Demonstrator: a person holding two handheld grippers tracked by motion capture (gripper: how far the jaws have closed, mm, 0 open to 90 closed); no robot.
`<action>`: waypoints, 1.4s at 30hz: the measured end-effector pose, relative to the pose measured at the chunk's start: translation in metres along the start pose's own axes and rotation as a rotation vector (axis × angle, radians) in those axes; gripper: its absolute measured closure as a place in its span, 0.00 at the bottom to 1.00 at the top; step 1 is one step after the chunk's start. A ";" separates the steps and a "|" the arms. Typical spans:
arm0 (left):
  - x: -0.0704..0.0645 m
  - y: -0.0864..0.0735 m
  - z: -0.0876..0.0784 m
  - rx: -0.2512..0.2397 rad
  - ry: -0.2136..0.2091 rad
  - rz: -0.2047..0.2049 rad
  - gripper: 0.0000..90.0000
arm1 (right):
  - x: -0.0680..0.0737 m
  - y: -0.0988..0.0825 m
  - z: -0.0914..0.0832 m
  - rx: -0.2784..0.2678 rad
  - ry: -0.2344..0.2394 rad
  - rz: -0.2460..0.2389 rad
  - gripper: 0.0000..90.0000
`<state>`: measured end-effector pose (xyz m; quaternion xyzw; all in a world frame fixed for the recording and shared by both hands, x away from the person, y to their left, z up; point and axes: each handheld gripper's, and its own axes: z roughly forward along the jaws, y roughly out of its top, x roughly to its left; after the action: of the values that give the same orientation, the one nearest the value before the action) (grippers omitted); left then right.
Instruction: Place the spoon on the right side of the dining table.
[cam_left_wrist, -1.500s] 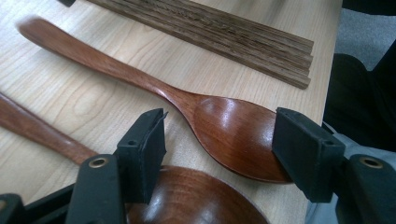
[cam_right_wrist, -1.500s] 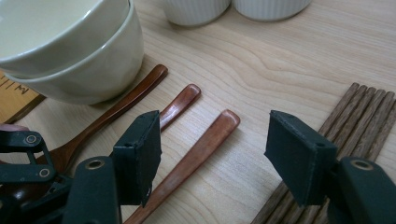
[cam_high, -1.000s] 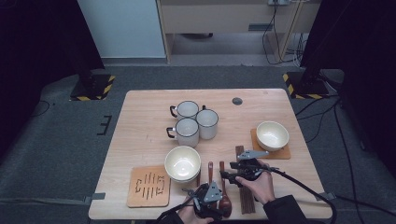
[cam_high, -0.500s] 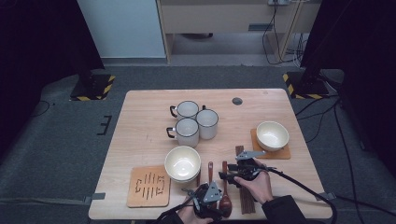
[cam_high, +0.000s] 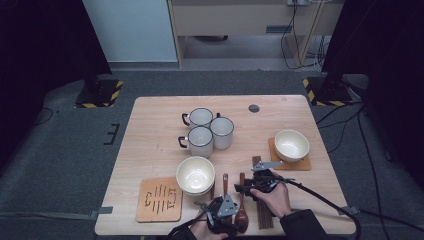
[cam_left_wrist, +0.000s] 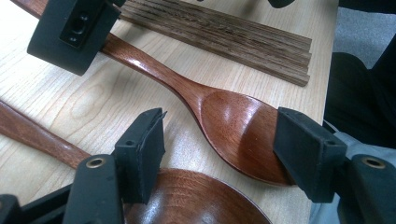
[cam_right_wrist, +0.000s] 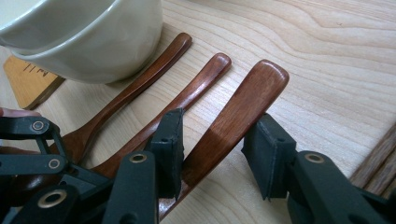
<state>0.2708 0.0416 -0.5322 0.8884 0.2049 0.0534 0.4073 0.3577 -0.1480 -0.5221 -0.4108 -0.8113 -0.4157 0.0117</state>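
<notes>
Three dark wooden spoons lie side by side near the table's front edge. My right gripper (cam_high: 244, 188) (cam_right_wrist: 217, 149) straddles the handle of the rightmost spoon (cam_right_wrist: 247, 98). Its jaws have just been closing, and they stand open with the handle between them. My left gripper (cam_high: 238, 221) (cam_left_wrist: 222, 149) is open around the bowl end of that same spoon (cam_left_wrist: 233, 126) (cam_high: 242, 210). The right pad (cam_left_wrist: 303, 154) sits at the bowl's edge and the left pad (cam_left_wrist: 140, 149) stands clear of it. The spoon rests flat on the table.
Two stacked cream bowls (cam_high: 195, 175) (cam_right_wrist: 93, 37) sit left of the spoons, beside a wooden coaster (cam_high: 159, 199). Dark chopsticks (cam_high: 263, 215) (cam_left_wrist: 224, 32) lie right of the spoons. Three mugs (cam_high: 202, 140) stand mid-table. Another bowl (cam_high: 291, 145) rests on a coaster at the right.
Both hands keep their places. The right gripper's jaws have drawn closer around the spoon handle. Nothing on the table has shifted.
</notes>
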 end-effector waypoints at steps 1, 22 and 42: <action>0.000 0.000 0.000 0.000 0.000 0.000 0.36 | 0.000 0.000 0.000 -0.002 0.001 -0.001 0.65; 0.005 0.001 0.001 -0.006 0.026 -0.026 0.37 | 0.003 0.007 -0.014 -0.086 0.033 0.007 0.74; 0.010 0.003 0.002 -0.015 0.040 -0.062 0.37 | 0.005 0.012 -0.029 -0.166 0.069 0.016 0.81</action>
<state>0.2812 0.0427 -0.5324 0.8773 0.2399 0.0603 0.4113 0.3535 -0.1610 -0.4933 -0.4022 -0.7699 -0.4953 0.0089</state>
